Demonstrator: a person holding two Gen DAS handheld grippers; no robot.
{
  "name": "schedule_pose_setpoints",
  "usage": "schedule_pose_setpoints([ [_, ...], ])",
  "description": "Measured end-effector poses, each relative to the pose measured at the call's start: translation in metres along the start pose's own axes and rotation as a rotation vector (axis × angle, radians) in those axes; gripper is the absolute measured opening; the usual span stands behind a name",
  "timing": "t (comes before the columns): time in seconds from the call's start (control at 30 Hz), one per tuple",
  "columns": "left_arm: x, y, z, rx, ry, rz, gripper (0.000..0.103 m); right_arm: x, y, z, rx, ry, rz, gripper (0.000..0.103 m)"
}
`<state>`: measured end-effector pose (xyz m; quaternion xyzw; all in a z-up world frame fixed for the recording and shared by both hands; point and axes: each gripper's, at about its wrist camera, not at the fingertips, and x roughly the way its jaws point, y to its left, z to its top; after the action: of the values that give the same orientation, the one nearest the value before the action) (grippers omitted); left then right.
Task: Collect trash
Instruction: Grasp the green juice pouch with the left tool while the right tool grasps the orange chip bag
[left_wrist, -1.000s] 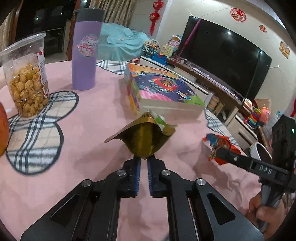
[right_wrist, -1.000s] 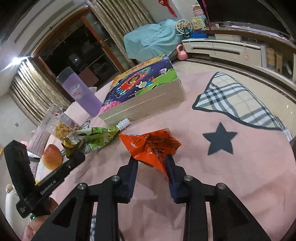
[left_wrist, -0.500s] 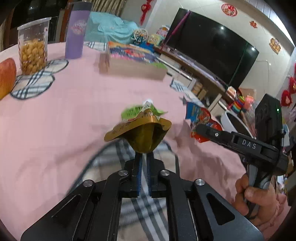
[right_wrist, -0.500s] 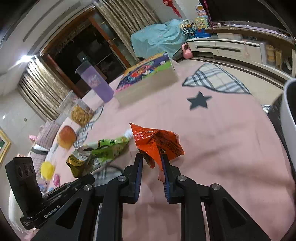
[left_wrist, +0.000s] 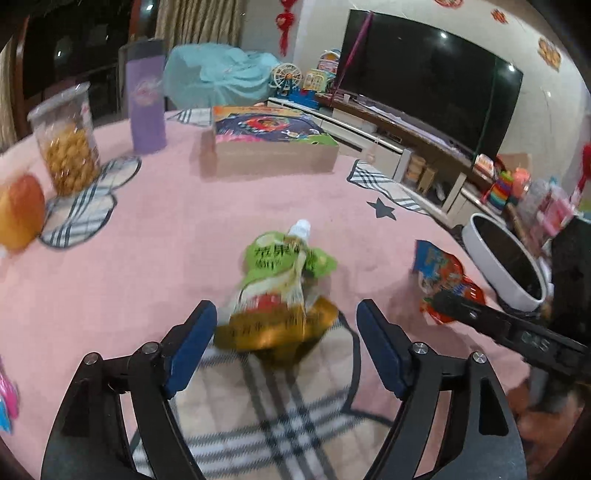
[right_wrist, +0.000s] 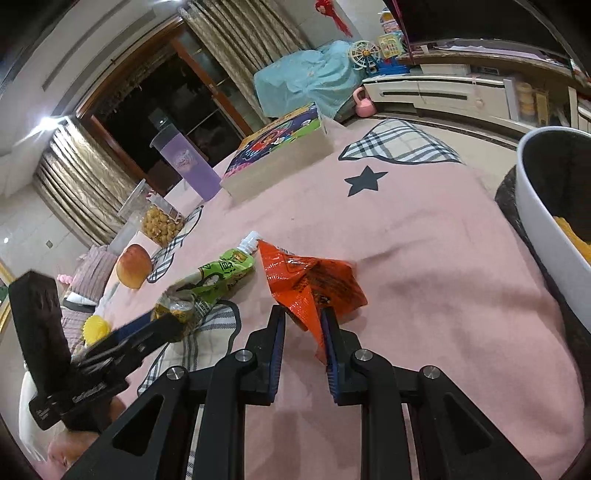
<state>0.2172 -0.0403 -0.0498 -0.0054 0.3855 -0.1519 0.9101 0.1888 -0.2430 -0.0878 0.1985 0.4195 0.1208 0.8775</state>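
Note:
In the left wrist view my left gripper (left_wrist: 286, 314) has its jaws opening wide. A gold wrapper (left_wrist: 273, 328) lies blurred between the fingers, with no pad touching it. It rests against a green spouted pouch (left_wrist: 280, 254) on the pink tablecloth. My right gripper (right_wrist: 303, 325) is shut on a crumpled orange-red wrapper (right_wrist: 310, 284), held just above the cloth. A white bin (right_wrist: 546, 229) stands off the table's right edge, with something orange inside. The left wrist view also shows the right gripper (left_wrist: 454, 306), the orange-red wrapper (left_wrist: 439, 273) and the bin (left_wrist: 506, 258).
Further back on the table are a colourful flat box (left_wrist: 273, 147), a purple tumbler (left_wrist: 146, 107), a clear jar of popcorn (left_wrist: 68, 147) and an orange-red fruit (left_wrist: 18, 210). Plaid patches mark the tablecloth (left_wrist: 166, 229). A TV stand lies beyond the table.
My left jaws went from shut on the gold wrapper to wide, and the wrapper dropped onto the cloth by the green pouch. My right jaws closed on the orange-red wrapper. Both grippers drew back toward the bin side.

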Motion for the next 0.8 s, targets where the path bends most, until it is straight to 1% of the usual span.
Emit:
schedule_pose_setpoints([
  [0.1,0.014,-0.006,0.002,0.038,0.035,0.029,0.079,-0.004,-0.002,-0.003,0.007,-0.003,-0.001,0.020],
  [0.13,0.017,-0.007,0.001,0.045,0.040,0.033,0.070,-0.005,-0.001,-0.004,0.006,-0.003,-0.002,0.020],
  [0.2,0.023,-0.007,-0.001,0.051,0.068,0.028,0.068,-0.006,-0.002,-0.005,0.005,-0.003,-0.003,0.020],
  [0.27,0.021,-0.005,-0.004,0.043,0.057,0.020,0.067,-0.008,-0.003,-0.006,0.006,-0.005,-0.001,0.017],
  [0.4,0.011,-0.001,-0.009,0.010,0.041,-0.005,0.062,-0.012,-0.005,-0.008,0.007,-0.011,-0.002,0.017],
  [0.5,0.007,-0.001,-0.015,-0.013,0.042,-0.022,0.061,-0.013,-0.007,-0.009,0.007,-0.010,-0.005,0.016],
  [0.53,0.005,-0.001,-0.017,-0.019,0.042,-0.029,0.061,-0.014,-0.007,-0.010,0.010,-0.009,-0.002,0.021],
  [0.6,0.001,-0.003,-0.021,-0.031,0.042,-0.036,0.061,-0.014,-0.009,-0.010,0.027,-0.012,0.005,0.023],
  [0.63,-0.001,-0.003,-0.023,-0.039,0.041,-0.042,0.061,-0.014,-0.009,-0.009,0.024,-0.015,-0.008,0.030],
  [0.67,-0.003,-0.004,-0.025,-0.044,0.040,-0.046,0.061,-0.015,-0.008,-0.008,0.014,-0.021,-0.022,0.046],
  [0.7,-0.004,-0.003,-0.026,-0.051,0.040,-0.051,0.061,-0.015,-0.006,-0.007,0.002,-0.026,-0.030,0.058],
  [0.73,-0.006,-0.003,-0.027,-0.056,0.039,-0.054,0.061,-0.014,-0.004,-0.005,-0.009,-0.033,-0.032,0.074],
  [0.8,-0.008,-0.003,-0.029,-0.063,0.038,-0.056,0.061,-0.012,0.001,0.000,-0.036,-0.037,-0.031,0.076],
])
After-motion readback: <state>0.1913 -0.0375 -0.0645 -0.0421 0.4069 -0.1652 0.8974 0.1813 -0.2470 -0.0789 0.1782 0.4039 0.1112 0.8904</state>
